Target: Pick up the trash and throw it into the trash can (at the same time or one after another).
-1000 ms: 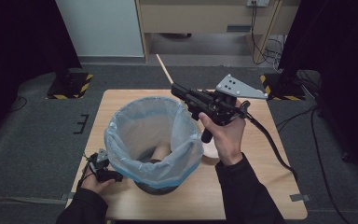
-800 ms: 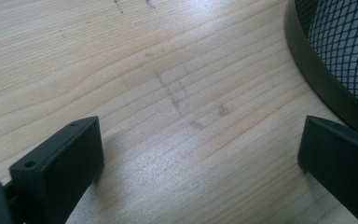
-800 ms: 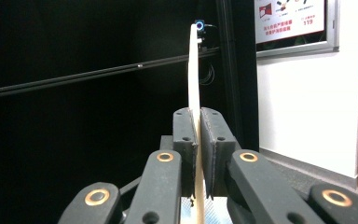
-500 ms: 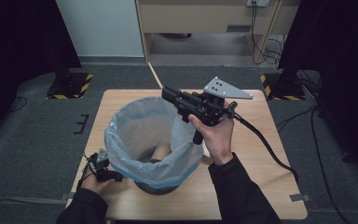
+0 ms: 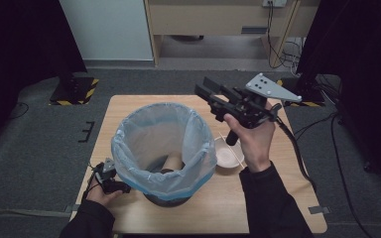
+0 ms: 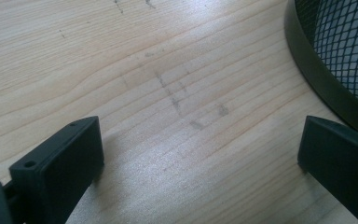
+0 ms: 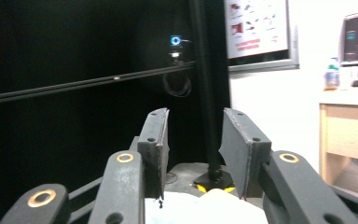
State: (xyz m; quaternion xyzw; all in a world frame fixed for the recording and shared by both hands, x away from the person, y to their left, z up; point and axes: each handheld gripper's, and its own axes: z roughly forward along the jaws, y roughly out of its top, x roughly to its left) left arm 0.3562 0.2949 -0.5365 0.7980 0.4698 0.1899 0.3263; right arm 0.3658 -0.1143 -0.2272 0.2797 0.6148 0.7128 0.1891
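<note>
A black mesh bin lined with a pale blue bag (image 5: 198,144) stands on the wooden table (image 5: 278,198); something tan (image 5: 172,161) lies at its bottom. My right gripper (image 5: 203,87) hovers above the bin's far right rim and points left. Its jaws have just been opening, and nothing is between them in the right gripper view (image 7: 195,116). A white bowl (image 5: 223,157) with a thin wooden stick (image 5: 232,151) across it sits right of the bin. My left gripper (image 5: 108,168) rests on the table by the bin's left base, open wide over bare wood (image 6: 198,130).
The bin's mesh wall (image 6: 349,42) is close to my left gripper's right jaw. Beyond the table, stands with yellow-black bases (image 5: 74,91), a wooden cabinet (image 5: 218,20) and floor cables (image 5: 322,129) lie on grey carpet. Free tabletop is at the front right.
A thin wooden stick that stuck out of my right gripper's jaws is gone from them. Those jaws have parted, and the gripper has shifted slightly right. The left hand has not moved.
</note>
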